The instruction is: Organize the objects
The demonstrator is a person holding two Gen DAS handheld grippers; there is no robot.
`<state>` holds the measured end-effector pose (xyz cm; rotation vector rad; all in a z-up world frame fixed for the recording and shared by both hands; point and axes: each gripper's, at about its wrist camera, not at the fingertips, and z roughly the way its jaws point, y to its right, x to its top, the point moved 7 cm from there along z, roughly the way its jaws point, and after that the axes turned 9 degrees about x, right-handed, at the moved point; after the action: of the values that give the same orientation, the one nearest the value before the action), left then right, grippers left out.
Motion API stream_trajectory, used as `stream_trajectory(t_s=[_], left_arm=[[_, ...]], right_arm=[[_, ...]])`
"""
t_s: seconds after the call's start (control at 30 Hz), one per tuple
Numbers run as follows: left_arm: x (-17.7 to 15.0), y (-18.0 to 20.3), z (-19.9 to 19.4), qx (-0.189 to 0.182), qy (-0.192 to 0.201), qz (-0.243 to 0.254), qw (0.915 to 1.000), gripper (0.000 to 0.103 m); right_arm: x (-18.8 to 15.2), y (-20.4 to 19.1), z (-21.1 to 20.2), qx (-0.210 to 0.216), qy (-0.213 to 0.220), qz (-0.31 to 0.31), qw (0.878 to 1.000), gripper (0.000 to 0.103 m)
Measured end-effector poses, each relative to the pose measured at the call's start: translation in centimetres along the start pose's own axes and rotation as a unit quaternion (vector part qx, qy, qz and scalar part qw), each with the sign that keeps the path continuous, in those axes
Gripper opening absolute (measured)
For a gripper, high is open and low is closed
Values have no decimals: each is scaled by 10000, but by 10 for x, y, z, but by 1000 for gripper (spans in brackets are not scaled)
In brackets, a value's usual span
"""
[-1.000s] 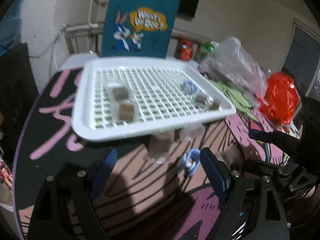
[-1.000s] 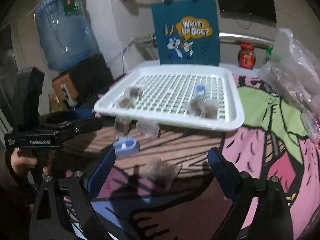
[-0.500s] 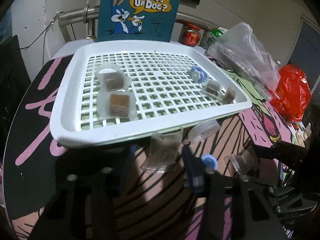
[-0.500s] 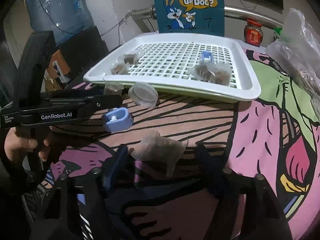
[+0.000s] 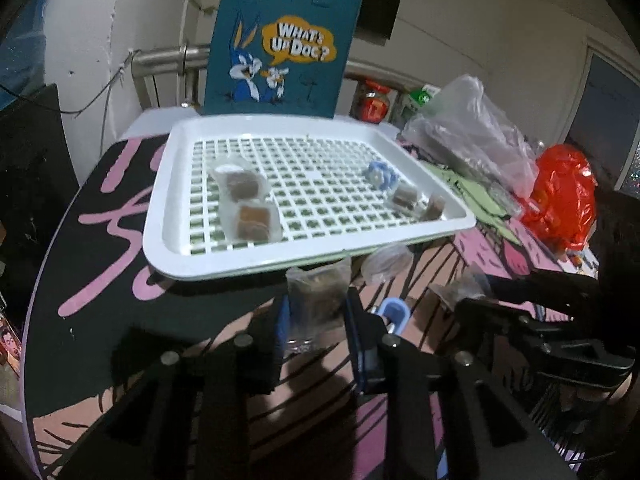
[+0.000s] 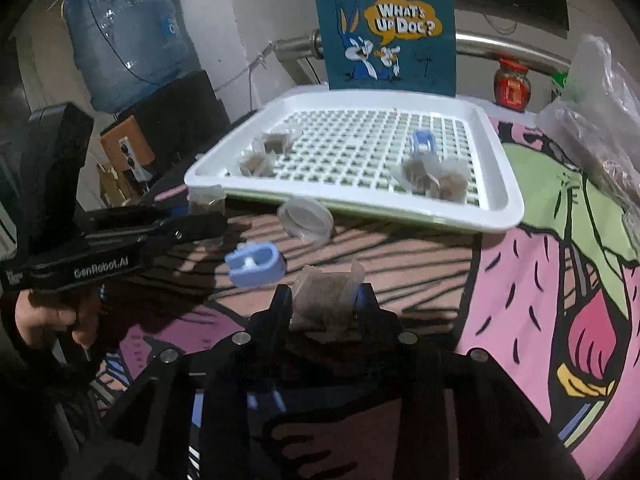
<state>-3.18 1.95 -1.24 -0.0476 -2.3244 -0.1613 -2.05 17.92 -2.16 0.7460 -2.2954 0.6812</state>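
A white slotted tray [image 5: 192, 264] [image 6: 500, 184] holds two brown-filled clear packets on its left [image 5: 244, 188], a blue clip [image 5: 380, 174] and two more packets on its right [image 5: 404, 198]. In front of the tray, my left gripper [image 5: 316, 312] is shut on a clear packet [image 5: 316, 296] with brown contents. My right gripper [image 6: 324, 304] has its jaws closing, and the pads press a crumpled clear packet [image 6: 328, 300] between them. A second blue clip [image 6: 256, 264] and a clear round lid [image 6: 306, 220] lie on the patterned tablecloth between the grippers.
A teal cartoon-rabbit bag [image 5: 280, 48] stands behind the tray. A clear plastic bag [image 5: 472, 132] and a red plastic bag [image 5: 564, 196] crowd the right side, with a red jar [image 6: 512, 84] at the back. A blue water jug [image 6: 124, 32] is off to the left.
Both grippers went from wide open to closed, each onto a clear packet in front of the tray. The right packet is now crumpled upward between the fingers.
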Motion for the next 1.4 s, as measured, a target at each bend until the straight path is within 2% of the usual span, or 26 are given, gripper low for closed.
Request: stream_trajectory(t_s=[0.13, 0.27, 0.6, 1.4], left_arm=[[1, 1, -4, 118, 252, 110, 9996, 26], [2, 2, -9, 170, 401, 143, 9989, 26], [3, 6, -15, 186, 575, 251, 9979, 26], [2, 10, -13, 142, 545, 279, 9980, 26]], right_arm=[[13, -5, -3, -208, 289, -214, 9991, 32], [11, -5, -4, -537, 479, -456, 9964, 32], [12, 0, -18, -445, 804, -280, 9954, 32], [14, 1, -21, -366, 856, -248, 9954, 32]])
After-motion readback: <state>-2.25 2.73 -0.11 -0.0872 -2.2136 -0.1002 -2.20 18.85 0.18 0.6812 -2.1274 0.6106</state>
